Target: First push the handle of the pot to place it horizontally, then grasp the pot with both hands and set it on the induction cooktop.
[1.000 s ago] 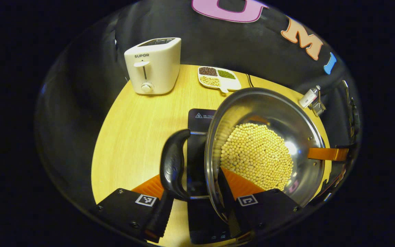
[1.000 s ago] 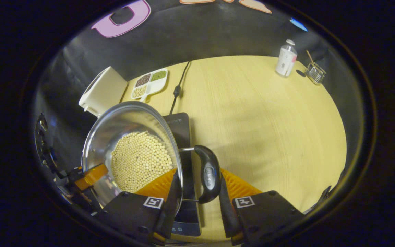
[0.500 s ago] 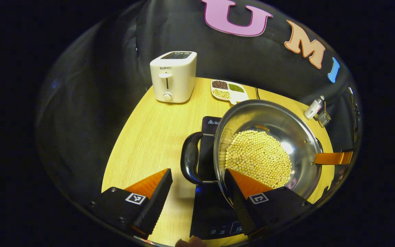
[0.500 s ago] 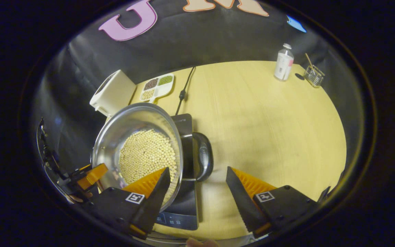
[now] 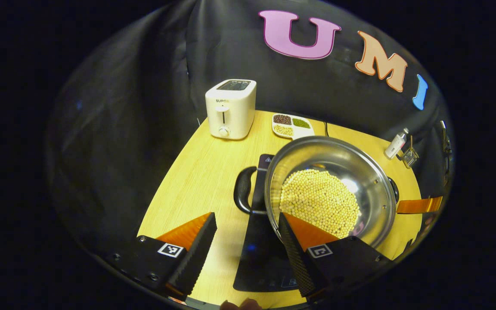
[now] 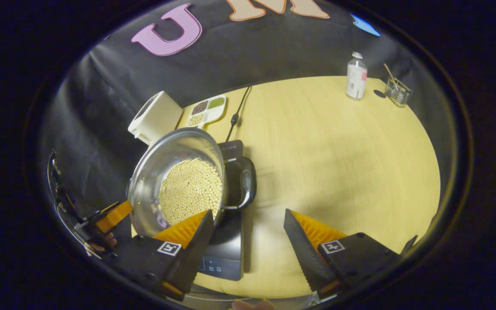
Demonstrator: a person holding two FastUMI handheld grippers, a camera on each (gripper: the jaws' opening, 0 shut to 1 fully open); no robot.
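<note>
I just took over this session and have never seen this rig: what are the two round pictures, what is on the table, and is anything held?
Each picture comes from a camera riding on a hand-held two-finger gripper. The left gripper and the right gripper are both open and hold nothing. A steel pot of pale beans sits on the black induction cooktop, its handles lying flat. On the wooden table behind stand a toaster, a divided bean dish and a bottle.

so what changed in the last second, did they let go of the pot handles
Yes. Both grippers, the left and the right, were shut on the pot's side handles; they opened and drew back, so both handles dropped flat. The pot stays on the cooktop, beans inside; the toaster hasn't moved.
</note>
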